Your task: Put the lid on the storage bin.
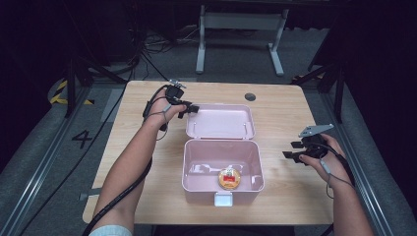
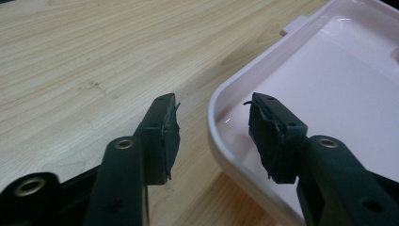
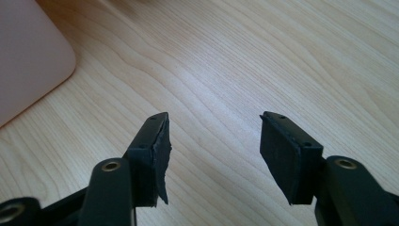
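A pink box (image 1: 222, 172) stands open in the middle of the wooden bench (image 1: 137, 162), and its lid (image 1: 220, 121) lies flat behind it, with the inside turned up. Inside the box, near the front wall, there is a small round orange thing (image 1: 229, 178) with a red and white label on top. The left gripper (image 1: 188, 109) is at the left rear corner of the lid. In the left gripper view its fingers (image 2: 162, 136) stand on both sides of the lid's rounded rim (image 2: 221, 136): one finger is over the bare bench outside, the other is over the inner face of the lid. A gap shows between each pad and the rim, so the fingers are spread about halfway and do not pinch it. The right gripper (image 1: 292, 150) is to the right of the box, well apart from it, low over the bench. Its fingers (image 3: 155, 150) are spread wide and between them is just the wood.
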`<state>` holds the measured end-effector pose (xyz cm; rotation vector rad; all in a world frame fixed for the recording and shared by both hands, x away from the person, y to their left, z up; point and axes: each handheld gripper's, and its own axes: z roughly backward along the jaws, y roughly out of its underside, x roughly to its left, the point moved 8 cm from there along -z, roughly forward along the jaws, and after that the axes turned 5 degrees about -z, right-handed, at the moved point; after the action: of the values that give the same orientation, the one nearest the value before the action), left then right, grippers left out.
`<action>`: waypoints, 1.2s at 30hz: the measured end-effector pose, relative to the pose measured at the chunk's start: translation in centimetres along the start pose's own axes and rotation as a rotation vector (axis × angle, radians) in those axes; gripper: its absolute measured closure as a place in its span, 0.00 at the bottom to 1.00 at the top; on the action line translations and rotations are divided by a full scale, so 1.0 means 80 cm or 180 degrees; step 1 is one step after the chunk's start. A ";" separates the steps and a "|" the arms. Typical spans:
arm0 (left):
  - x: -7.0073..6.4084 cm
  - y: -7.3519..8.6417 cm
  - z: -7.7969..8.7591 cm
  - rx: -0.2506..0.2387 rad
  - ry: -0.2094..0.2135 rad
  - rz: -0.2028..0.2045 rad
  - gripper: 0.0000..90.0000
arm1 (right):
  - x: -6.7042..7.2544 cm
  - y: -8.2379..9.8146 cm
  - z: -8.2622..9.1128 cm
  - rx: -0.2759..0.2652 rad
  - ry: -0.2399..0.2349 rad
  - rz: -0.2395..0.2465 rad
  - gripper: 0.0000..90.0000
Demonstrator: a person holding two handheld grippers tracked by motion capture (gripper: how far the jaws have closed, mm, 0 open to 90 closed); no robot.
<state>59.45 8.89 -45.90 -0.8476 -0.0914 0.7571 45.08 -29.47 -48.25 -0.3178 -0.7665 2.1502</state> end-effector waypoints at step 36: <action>-0.031 -0.046 0.060 -0.0271 -0.0546 -0.0381 0.88 | 0.018 -0.019 -0.004 -0.0098 -0.0139 0.0153 0.49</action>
<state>57.95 8.88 -39.54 -0.8490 -0.3265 0.7159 45.24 -27.45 -47.50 -0.3090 -0.8251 2.1984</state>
